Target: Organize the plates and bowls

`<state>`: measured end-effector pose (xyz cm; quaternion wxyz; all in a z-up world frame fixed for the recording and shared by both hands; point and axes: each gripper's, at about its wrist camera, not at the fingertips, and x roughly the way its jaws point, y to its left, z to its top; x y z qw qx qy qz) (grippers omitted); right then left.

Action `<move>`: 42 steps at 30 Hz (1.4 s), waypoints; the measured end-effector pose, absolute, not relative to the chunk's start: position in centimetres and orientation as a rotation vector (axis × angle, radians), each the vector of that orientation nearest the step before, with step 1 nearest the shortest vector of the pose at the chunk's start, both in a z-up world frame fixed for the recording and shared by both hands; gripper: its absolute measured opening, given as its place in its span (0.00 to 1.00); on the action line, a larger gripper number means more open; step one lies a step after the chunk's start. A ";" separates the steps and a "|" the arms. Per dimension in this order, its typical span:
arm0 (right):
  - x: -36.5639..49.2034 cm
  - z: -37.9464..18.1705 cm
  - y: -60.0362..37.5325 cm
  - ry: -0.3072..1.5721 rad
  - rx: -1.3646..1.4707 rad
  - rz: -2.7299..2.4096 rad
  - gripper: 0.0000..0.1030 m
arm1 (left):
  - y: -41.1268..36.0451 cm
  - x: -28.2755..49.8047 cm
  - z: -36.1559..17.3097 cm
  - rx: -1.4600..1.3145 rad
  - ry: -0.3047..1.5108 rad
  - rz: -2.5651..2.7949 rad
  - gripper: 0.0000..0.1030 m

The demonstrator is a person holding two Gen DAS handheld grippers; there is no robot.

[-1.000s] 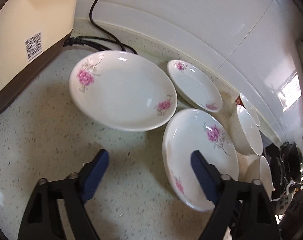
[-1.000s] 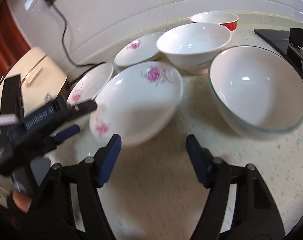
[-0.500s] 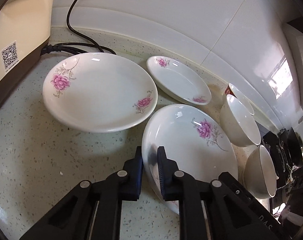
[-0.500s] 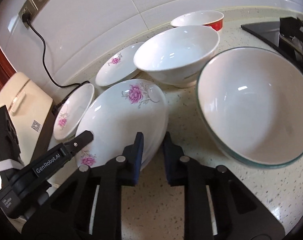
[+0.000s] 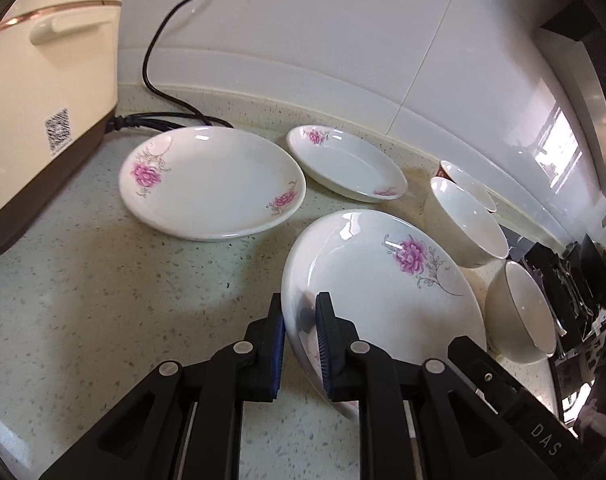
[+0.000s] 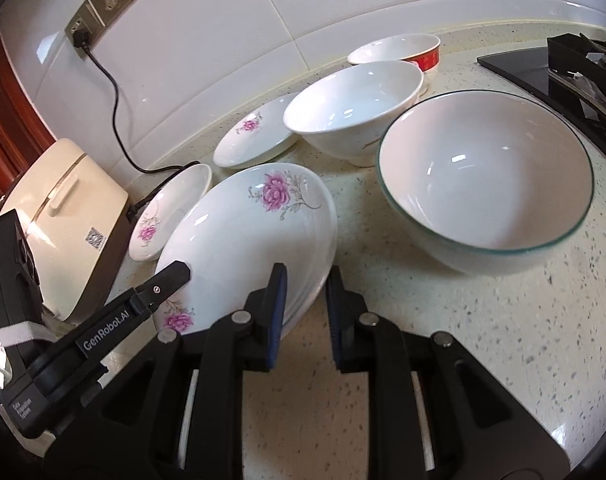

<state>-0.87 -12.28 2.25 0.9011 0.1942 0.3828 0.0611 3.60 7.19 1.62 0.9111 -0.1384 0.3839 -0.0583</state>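
Note:
A large white plate with pink flowers (image 5: 383, 292) (image 6: 243, 240) is held at its rim by both grippers and tilts above the speckled counter. My left gripper (image 5: 301, 320) is shut on its left rim. My right gripper (image 6: 307, 292) is shut on its right rim. A second flowered plate (image 5: 211, 184) (image 6: 171, 208) lies to the left. A smaller flowered plate (image 5: 347, 168) (image 6: 255, 136) lies near the wall. A white bowl (image 6: 355, 108) (image 5: 467, 220), a red-sided bowl (image 6: 399, 54) and a large green-rimmed bowl (image 6: 487, 180) stand to the right.
A cream rice cooker (image 5: 43, 92) (image 6: 59, 220) stands at the left with its black cord (image 5: 163, 40) running up the tiled wall to a socket (image 6: 79, 38). A black stove (image 6: 563, 68) lies at the far right.
A second ago both grippers were open on either side of the large plate. They closed on its opposite rims, and the plate now tilts higher off the counter.

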 end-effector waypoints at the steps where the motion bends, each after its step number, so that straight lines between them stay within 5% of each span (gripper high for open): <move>1: -1.1 2.3 -12.3 0.787 0.401 0.131 0.22 | 7.2 3.3 1.7 -0.288 0.788 -0.122 0.15; 42: -5.5 3.0 -6.1 0.755 0.271 0.335 0.22 | 12.3 -5.5 2.8 -0.320 0.653 -0.014 0.15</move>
